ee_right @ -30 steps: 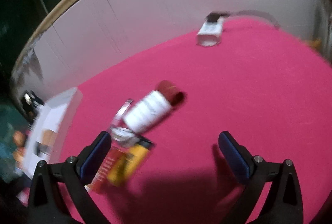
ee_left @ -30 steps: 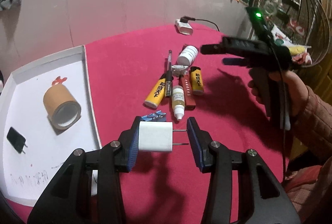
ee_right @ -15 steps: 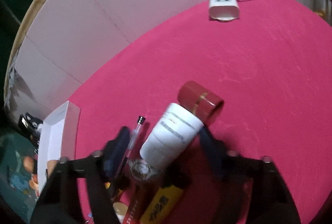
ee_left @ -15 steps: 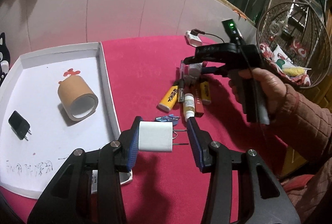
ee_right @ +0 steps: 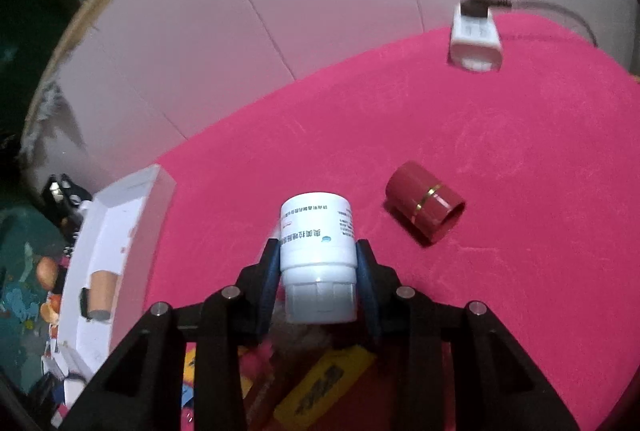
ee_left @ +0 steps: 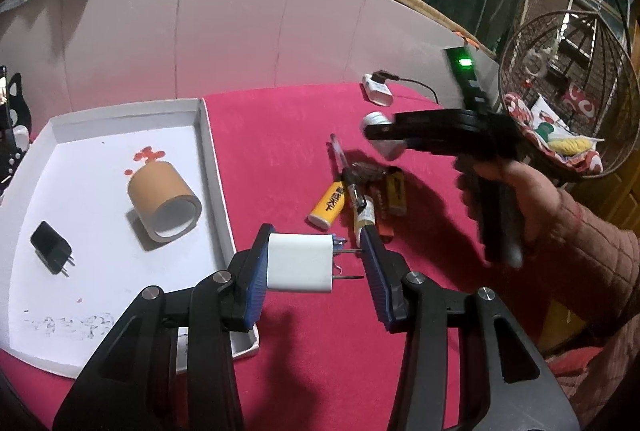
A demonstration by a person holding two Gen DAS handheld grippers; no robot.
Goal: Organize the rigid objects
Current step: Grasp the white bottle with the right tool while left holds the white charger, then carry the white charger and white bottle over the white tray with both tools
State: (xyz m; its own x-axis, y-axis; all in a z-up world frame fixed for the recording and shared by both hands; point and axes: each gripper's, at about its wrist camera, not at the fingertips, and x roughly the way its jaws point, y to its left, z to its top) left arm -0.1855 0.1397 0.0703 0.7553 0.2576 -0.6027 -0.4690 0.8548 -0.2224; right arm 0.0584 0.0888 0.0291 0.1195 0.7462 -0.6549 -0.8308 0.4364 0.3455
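Since half a second ago the right gripper (ee_right: 317, 273) has closed on the white bottle (ee_right: 316, 255) and lifted it off the red tablecloth (ee_right: 500, 215); a second ago its jaws stood wide apart over the pile. The bottle now sits clamped between both blue pads, its base pointing away from the camera and its cap toward it. The dark red cap (ee_right: 425, 208), previously touching the bottle, now lies alone on the cloth, apart to the right.

The left gripper (ee_left: 314, 265) keeps its hold on the white charger (ee_left: 300, 263), prongs against the right pad, unchanged across the frames. It hangs just beside the white tray's (ee_left: 212, 151) right wall. Inside the tray lie a brown tape roll (ee_left: 164, 201) and a black charger (ee_left: 52, 252).

In the left wrist view the bottle is blurred and mostly hidden by the right gripper's fingers. The remaining pile, a yellow lighter (ee_left: 330, 205) and a pen (ee_left: 348, 175) among it, is partly hidden; its smaller items cannot be made out.
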